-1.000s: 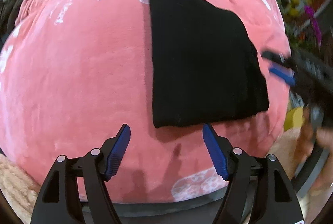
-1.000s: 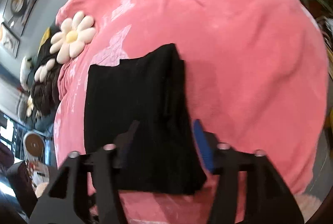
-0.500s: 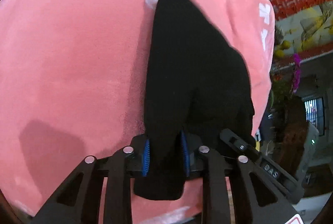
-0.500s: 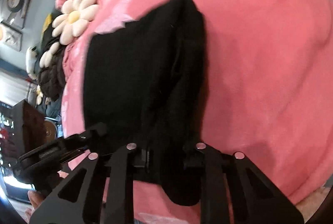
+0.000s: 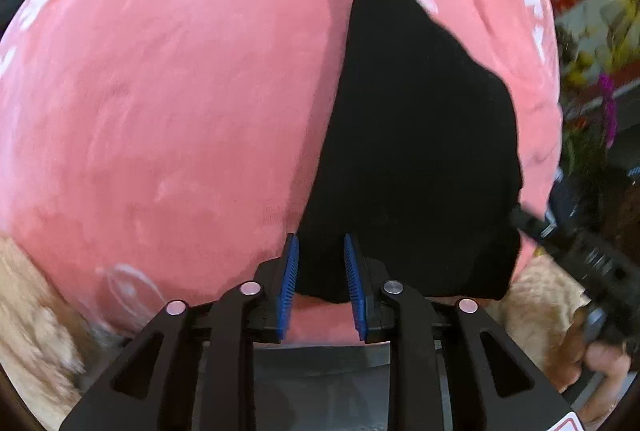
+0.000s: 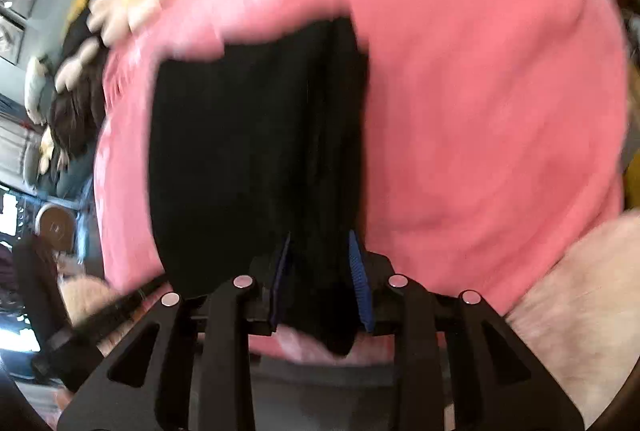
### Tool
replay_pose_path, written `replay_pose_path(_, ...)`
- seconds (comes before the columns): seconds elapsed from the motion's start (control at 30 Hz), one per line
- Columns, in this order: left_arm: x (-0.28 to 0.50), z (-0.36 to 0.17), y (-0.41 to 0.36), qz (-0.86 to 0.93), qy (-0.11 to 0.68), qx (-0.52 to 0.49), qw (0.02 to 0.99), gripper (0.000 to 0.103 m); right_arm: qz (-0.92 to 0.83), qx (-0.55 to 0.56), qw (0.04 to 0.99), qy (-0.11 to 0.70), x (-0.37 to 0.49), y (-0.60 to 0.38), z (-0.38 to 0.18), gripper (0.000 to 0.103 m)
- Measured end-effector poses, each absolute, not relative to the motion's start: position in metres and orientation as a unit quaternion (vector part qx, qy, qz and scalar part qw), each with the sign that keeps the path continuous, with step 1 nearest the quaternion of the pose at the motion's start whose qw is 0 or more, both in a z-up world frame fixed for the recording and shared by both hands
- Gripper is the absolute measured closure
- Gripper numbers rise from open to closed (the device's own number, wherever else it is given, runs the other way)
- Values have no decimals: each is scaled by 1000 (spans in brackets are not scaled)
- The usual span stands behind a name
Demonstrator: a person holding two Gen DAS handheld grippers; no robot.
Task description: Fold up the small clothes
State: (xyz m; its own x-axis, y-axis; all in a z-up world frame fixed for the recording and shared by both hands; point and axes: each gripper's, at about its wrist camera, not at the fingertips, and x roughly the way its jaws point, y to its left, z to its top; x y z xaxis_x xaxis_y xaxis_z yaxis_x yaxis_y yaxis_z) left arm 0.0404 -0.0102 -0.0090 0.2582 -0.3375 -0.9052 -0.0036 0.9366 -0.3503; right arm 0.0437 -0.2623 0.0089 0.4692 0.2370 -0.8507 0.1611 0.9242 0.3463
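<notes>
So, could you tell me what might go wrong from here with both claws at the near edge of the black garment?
1. The left claw has just been opening; its pads stand apart from the black garment, so that corner may drop.
2. The right claw has been opening too, around bunched layers, and the fold could spread.
3. The pink plush blanket may drag the cloth askew.

I see a pink plush blanket with white print covering the surface, and a folded black garment lying on it.
</notes>
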Motion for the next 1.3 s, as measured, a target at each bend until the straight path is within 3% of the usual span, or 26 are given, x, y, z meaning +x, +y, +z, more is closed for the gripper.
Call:
replay_pose_path(0.17,40,5,-10,-105,567,-129,807,60,38,174,854,489,104,-258,27,52)
replay_pose_path(0.27,44,12,-15,-112,556,-104,817,53,7,156,846,510,134,-260,8,47)
replay_pose_path(0.3,45,12,-17,-112,554,-100,819,51,12,159,838,523,145,-258,-4,52)
replay_pose_path(0.33,45,12,-19,-113,550,-93,822,51,21,156,831,534,154,-254,-12,77)
replay_pose_path(0.37,44,9,-21,-113,548,-86,824,50,26,147,834,532,158,-248,-8,89)
replay_pose_path(0.5,37,-4,-10,-108,550,-76,825,50,68,110,874,468,152,-227,33,89)
replay_pose_path(0.57,37,-12,-7,-105,555,-80,821,50,43,81,860,502,169,-224,12,79)
replay_pose_path(0.63,41,-17,-8,-103,562,-87,816,50,-7,69,838,541,177,-234,-12,79)
replay_pose_path(0.83,44,-18,-4,-105,553,-99,821,42,24,132,882,452,138,-224,42,79)
replay_pose_path(0.97,46,-23,-5,-102,560,-104,815,41,106,131,861,481,154,-180,36,82)
replay_pose_path(1.1,43,-22,-5,-96,557,-88,820,36,106,88,823,550,188,-142,-15,83)
replay_pose_path(1.3,40,-22,-6,-95,560,-83,819,35,73,105,866,483,160,-155,27,82)
